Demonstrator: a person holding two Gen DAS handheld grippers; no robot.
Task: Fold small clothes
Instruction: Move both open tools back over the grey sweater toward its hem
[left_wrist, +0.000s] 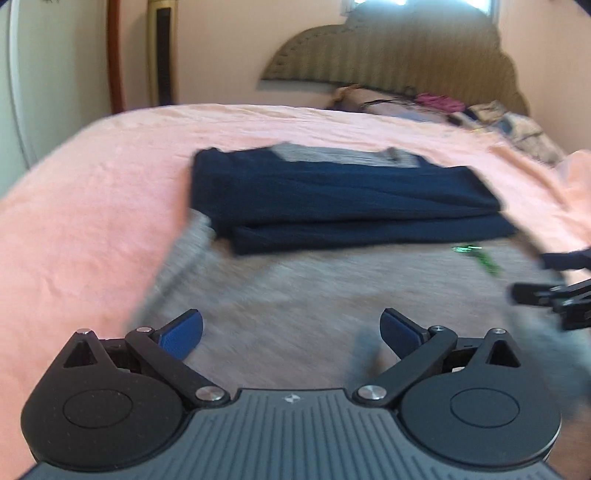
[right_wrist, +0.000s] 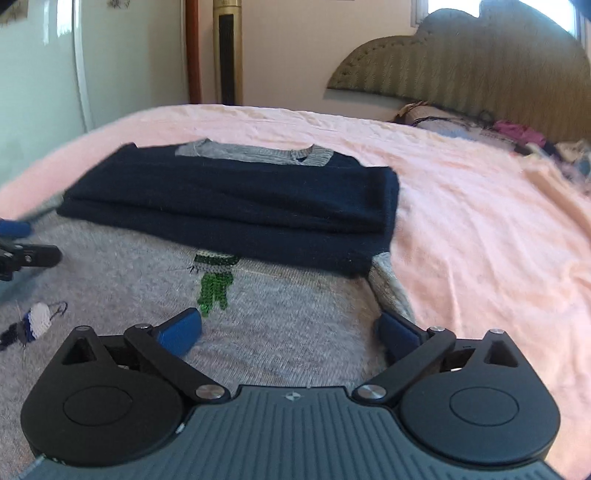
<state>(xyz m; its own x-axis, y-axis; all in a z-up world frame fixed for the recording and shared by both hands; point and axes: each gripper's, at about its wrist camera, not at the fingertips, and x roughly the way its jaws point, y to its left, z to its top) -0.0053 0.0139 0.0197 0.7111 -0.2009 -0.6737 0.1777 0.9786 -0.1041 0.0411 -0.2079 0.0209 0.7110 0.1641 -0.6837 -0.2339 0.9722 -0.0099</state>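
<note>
covering the bed (right_wrist: 480, 229), pink sheet under grey sweater (right_wrist: 110, 280), headboard (right_wrist: 480, 66) beyond

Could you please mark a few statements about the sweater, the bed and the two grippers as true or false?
1. The left gripper is shut on cloth. False: its jaws are spread wide, with nothing between them.
2. The navy sleeves lie folded across the upper part of the grey sweater. True.
3. The sweater lies on a wooden table. False: it lies on a bed with a pink bedspread.
4. The right gripper is open over the sweater's lower part. True.
5. A green knitted motif shows on the grey front, just below the navy fold. True.
6. The bed has no headboard. False: an olive padded headboard stands at the far end.
</note>
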